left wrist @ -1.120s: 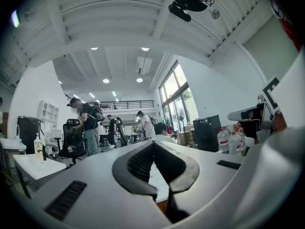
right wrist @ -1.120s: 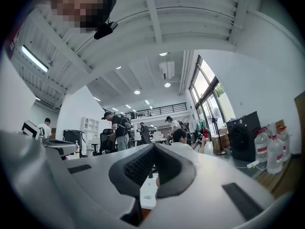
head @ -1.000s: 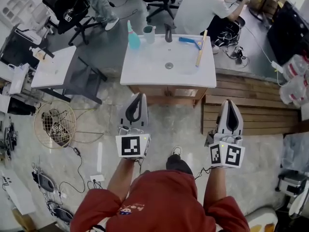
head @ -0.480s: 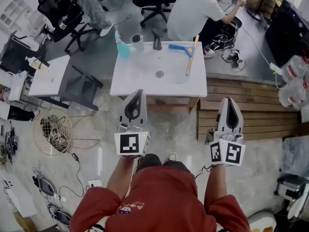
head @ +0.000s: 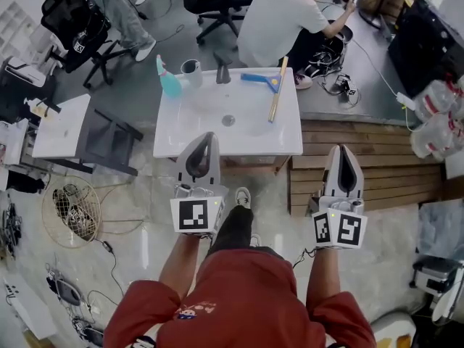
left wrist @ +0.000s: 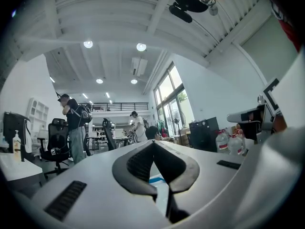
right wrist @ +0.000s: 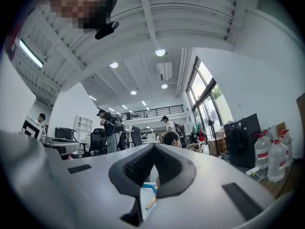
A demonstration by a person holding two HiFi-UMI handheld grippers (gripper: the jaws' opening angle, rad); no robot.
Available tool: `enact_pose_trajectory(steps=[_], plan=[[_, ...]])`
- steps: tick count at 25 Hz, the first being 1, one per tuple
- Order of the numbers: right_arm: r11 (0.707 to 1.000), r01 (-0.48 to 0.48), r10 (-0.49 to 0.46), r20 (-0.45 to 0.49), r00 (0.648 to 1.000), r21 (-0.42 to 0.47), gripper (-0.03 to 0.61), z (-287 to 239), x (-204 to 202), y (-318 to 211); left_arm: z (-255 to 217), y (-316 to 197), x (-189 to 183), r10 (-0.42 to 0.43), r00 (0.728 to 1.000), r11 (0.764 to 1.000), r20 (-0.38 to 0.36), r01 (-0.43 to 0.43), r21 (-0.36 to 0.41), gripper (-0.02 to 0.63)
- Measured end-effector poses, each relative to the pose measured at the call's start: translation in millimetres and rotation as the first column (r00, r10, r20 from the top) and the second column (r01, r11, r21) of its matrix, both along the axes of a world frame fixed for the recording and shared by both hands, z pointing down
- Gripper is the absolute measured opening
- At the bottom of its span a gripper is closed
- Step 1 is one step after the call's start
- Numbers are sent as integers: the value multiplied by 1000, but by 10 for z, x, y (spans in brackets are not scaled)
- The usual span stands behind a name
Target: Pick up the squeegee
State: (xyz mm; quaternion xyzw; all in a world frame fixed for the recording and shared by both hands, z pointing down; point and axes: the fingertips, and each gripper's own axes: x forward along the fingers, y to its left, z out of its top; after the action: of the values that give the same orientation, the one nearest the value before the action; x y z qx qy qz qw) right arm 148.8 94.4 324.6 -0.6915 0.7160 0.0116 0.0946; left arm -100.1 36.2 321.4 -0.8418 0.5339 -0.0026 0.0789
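- While pressed together on nothing, the left gripper [head: 206, 140] and right gripper [head: 341, 153] hang short of the white washbasin top [head: 174, 130].
- The blue-bladed, wooden-handled squeegee [head: 274, 96] lies on that top, ahead of the jaws and about midway between them. Its handle runs back toward the person, with the blade at the far end.
- Judgement: neither hand is clearly nearer.

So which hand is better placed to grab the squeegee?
Probably the right gripper: the squeegee lies on the right half of the sink top, on its side. The left gripper looks about as far off, so it is close. Both are shut.
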Motion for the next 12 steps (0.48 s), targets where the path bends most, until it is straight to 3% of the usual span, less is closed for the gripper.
enact_pose_trajectory(steps=[12], plan=[[999, -2, 0, -72, 997, -35, 6, 51, -289, -1511, 265, -1496, -244, 6, 998, 1000, -63, -8, -24, 17]])
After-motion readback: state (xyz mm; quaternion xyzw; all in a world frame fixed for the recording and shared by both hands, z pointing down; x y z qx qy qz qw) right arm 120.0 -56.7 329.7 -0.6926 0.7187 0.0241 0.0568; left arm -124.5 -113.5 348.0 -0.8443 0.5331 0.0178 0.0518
